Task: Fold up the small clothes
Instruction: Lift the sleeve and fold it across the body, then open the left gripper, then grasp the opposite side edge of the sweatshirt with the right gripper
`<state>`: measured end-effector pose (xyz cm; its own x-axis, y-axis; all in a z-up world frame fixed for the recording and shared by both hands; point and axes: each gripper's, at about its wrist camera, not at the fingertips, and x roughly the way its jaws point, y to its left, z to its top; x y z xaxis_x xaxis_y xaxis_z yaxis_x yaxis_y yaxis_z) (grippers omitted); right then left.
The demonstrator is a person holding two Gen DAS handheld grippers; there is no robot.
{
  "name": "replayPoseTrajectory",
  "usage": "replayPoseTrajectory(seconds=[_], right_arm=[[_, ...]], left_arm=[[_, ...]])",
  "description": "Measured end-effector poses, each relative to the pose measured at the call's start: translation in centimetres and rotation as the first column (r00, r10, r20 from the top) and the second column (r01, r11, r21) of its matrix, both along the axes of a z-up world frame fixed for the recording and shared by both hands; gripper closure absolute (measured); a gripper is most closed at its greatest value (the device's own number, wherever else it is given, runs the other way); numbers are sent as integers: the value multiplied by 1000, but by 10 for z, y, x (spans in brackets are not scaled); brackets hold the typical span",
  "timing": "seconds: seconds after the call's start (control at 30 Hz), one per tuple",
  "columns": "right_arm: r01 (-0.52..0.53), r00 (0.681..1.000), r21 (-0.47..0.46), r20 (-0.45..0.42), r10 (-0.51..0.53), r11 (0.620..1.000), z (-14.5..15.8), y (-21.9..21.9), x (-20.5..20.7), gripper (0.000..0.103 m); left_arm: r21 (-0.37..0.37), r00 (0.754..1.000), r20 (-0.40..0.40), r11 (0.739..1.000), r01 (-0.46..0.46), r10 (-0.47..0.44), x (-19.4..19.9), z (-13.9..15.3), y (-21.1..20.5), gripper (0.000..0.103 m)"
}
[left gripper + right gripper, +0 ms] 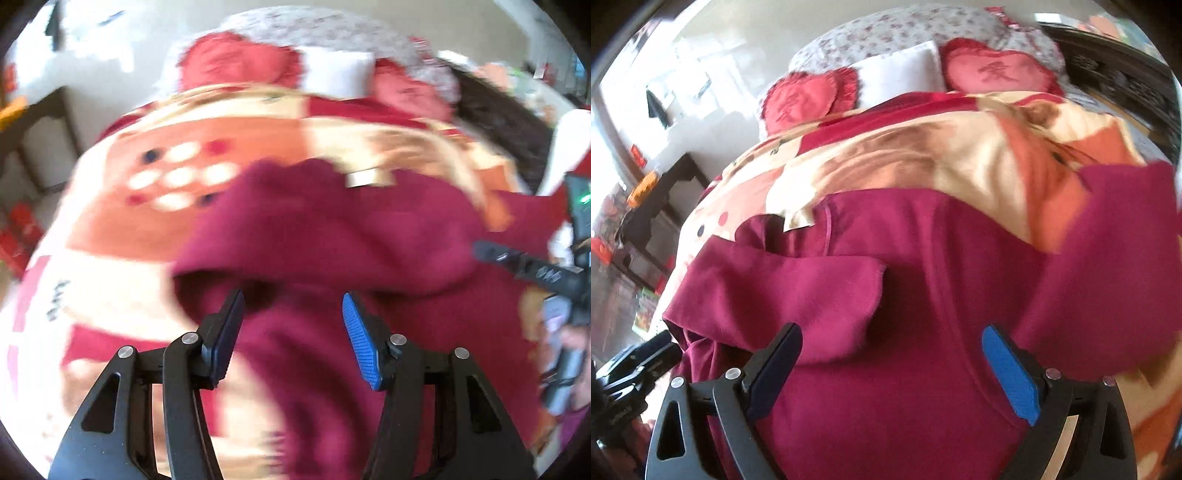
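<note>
So we've got both grippers over the bed, jaws spread wide on each, nothing between the pads. Left gripper (293, 339) hovers above the sweater (332, 236), blue pad (360, 343) on its right finger, dark pad on the other. Left view is motion-blurred, so fine detail there is unreliable. Right gripper (892, 373) also sits over the sweater (923, 277), released, fabric visible in the gap but not pinched.

Sweater is maroon, lying flat on the blanket (960, 155), collar end away from us with a pale label (798, 219) at the neck. One sleeve (783, 288) is folded across the body; the other sleeve (1108, 266) is raised at the right edge of the right view, blurred. We can't tell whether it touches the blanket.

Beyond the blanket: two red heart cushions (809, 98) with a white pillow (901, 70) between them. Right gripper shows at the right edge of the left view; left gripper at the lower left of the right view
</note>
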<state>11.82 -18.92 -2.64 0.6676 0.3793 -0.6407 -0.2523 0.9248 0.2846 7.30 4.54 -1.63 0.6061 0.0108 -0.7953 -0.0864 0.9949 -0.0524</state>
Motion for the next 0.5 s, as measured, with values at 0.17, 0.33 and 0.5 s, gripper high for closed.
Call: replayPoseTrajectory(seconds=[0.17, 0.33, 0.5], right_arm=[[-45, 999, -158, -4, 44, 986, -16, 42, 32, 64], [-46, 989, -179, 127, 69, 983, 21, 27, 6, 97], [136, 975, -171, 197, -101, 976, 44, -32, -5, 97]], left_arm=[[-84, 985, -136, 990, -117, 105, -1, -42, 45, 48], [-138, 984, -132, 980, -141, 123, -6, -51, 52, 46], [-148, 983, -127, 977, -153, 134, -11, -52, 55, 46]])
